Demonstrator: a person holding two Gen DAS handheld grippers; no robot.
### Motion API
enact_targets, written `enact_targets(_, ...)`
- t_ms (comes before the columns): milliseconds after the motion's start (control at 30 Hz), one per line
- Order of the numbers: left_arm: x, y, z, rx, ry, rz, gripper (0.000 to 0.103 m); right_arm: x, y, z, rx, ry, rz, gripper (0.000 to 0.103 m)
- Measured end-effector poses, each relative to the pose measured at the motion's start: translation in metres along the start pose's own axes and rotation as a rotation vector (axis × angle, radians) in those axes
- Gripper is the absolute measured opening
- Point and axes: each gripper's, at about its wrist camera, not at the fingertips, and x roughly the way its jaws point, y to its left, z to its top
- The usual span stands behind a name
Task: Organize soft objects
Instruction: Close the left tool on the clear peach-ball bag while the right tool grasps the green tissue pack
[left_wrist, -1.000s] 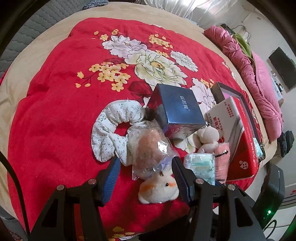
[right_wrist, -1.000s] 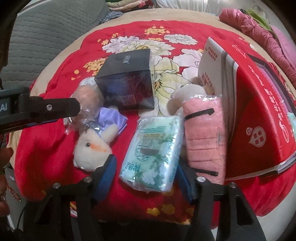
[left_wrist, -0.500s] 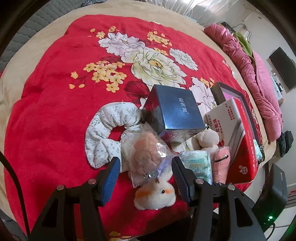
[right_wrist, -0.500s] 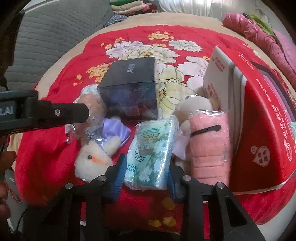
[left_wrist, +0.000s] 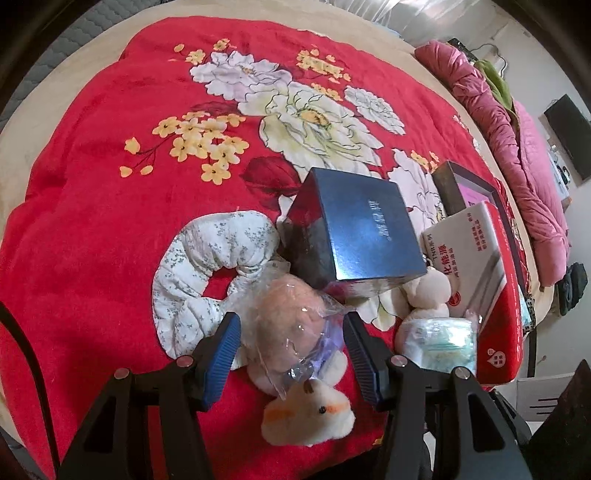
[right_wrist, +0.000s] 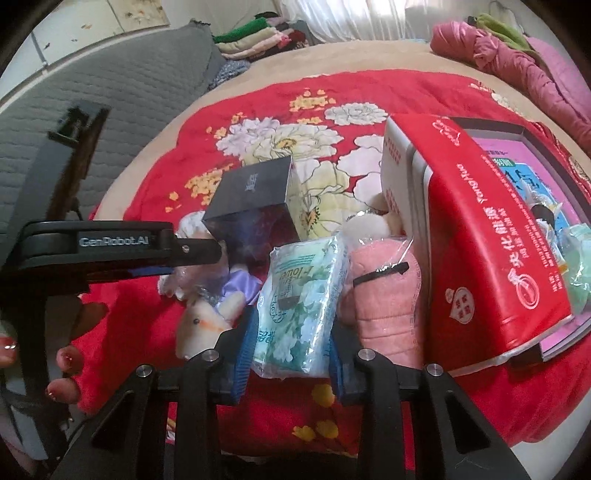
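The right gripper (right_wrist: 290, 354) pinched a green-flowered tissue pack (right_wrist: 301, 306) across its narrow width, blue pads pressed on both sides after its jaws had just been closing on it. The pack's long axis ran away from the camera, its far end tipped up towards the dark blue box (right_wrist: 255, 199), the landmark here. It sat just in front of that box, with a wrapped pink towel roll (right_wrist: 384, 295) touching its right side and a white plush toy (right_wrist: 201, 321) close on its left.

The left gripper (left_wrist: 291, 343) hung with fingers spread around a bagged pinkish plush (left_wrist: 291, 321), the pads not pressing on the plastic. That bag lay against the box's near corner; a floral neck pillow (left_wrist: 207, 273) curved to the box's left, and a red carton (left_wrist: 491, 280) stood to its right, near the blanket's edge.

Beyond the box, the red flowered blanket (left_wrist: 110, 184) lay bare. In the right wrist view, fingers (right_wrist: 68, 360) showed at the lower left under the left gripper's arm.
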Motion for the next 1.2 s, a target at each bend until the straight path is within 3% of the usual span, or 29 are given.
enact_targets(500,-0.006,0.017,-0.001,-0.061,-0.01,-0.093,0.043,-0.006,0.0,0.0,-0.007,-0.023,0.001,0.035)
enact_targets(667,-0.008,0.011,-0.004,-0.032,-0.021,-0.067,0.042,-0.008,-0.001,0.001,-0.005,-0.029,0.003,0.035)
enact_targets(700,-0.008,0.01,-0.005,-0.028,-0.023,-0.064,0.037,-0.009,-0.001,0.001,-0.006,-0.033,0.002,0.035)
enact_targets(1100,-0.029,0.01,-0.019,-0.02,-0.071,-0.1,0.036,-0.018,0.0,0.004,-0.009,-0.061,0.009,0.035)
enact_targets(1200,-0.041,0.008,-0.024,-0.003,-0.096,-0.079,0.036,-0.021,0.0,0.006,-0.015,-0.075,0.011,0.035)
